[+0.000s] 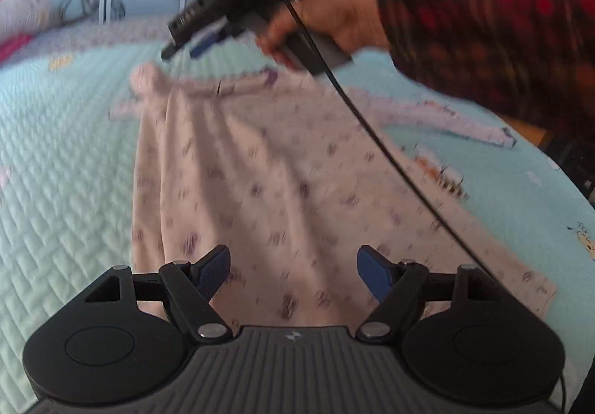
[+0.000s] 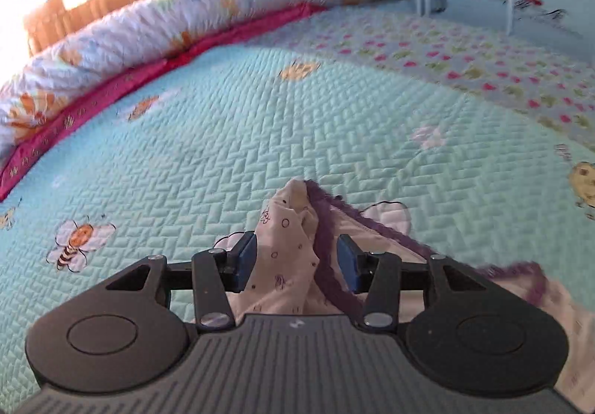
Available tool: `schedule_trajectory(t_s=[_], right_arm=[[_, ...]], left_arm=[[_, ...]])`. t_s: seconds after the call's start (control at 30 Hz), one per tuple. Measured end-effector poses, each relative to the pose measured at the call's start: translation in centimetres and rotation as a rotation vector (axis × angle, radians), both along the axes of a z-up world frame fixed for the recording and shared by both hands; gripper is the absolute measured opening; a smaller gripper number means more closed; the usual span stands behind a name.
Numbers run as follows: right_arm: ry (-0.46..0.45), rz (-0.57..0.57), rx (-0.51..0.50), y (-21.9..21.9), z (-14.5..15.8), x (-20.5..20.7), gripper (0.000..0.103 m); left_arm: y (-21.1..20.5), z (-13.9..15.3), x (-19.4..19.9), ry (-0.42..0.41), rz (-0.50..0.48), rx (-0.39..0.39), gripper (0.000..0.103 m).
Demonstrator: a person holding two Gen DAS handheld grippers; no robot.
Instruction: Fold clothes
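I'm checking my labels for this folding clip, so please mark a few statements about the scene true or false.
1. The left gripper stands open over the garment. True.
2. The garment is plain blue. False: it is pale pink with small purple prints.
3. The right gripper has garment fabric between its fingers. True.
4. The garment lies on a bare wooden table. False: it lies on a teal quilted bedspread.

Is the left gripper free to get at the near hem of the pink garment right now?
Probably yes. The left gripper has its jaws wide with nothing between them, and the pink garment lies flat just ahead. Only a black cable crosses its right side.
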State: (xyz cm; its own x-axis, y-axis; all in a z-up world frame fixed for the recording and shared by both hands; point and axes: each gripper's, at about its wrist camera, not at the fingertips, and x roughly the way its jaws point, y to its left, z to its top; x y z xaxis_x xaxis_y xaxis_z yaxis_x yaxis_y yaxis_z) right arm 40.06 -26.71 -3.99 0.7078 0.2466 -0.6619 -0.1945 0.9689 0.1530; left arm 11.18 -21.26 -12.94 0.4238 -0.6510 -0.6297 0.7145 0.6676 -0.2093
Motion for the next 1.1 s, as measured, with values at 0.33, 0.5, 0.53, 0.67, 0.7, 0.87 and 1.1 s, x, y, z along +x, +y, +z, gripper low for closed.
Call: schedule_trajectory(t_s=[0.33,0.5,0.53,0.67,0.7,0.87,1.1], right_arm=[[0.024,0.175,0.049,1.4,-3.9,4.0,0.049],[0.039,0.203,0.081,1.9,-4.1,4.5,0.003],[0.038,0.178,0.078,1.8,-3.9,4.3,0.003],[0.063,0.050,-0.067,1.8,-3.4,4.2,0.003],[0.085,0.013,-0.174,2.3,-3.7,4.6,0.003],[0.155,-0.127,-0.335,3.1,-6.4,6.1,0.007],[-0.017,-0.245,-0.227,0.7,-3.1,3.0,0.061]], left_arm=[[0.1,-1.6,1.3,0.108,-0.027,-0.048,0.078],[-0.1,-1.8,1.2,0.117,-0.029,-0.054,0.078],[0.1,-1.8,1.3,0.122,-0.028,-0.058,0.078],[1.0,-1.9,1.4,0.142,-0.022,-0.075,0.078],[1.0,-1.9,1.4,0.141,-0.022,-0.074,0.078],[1.0,-1.7,1.1,0.127,-0.029,-0.055,0.078],[1.6,-1.5,1.2,0.156,-0.026,-0.060,0.078]])
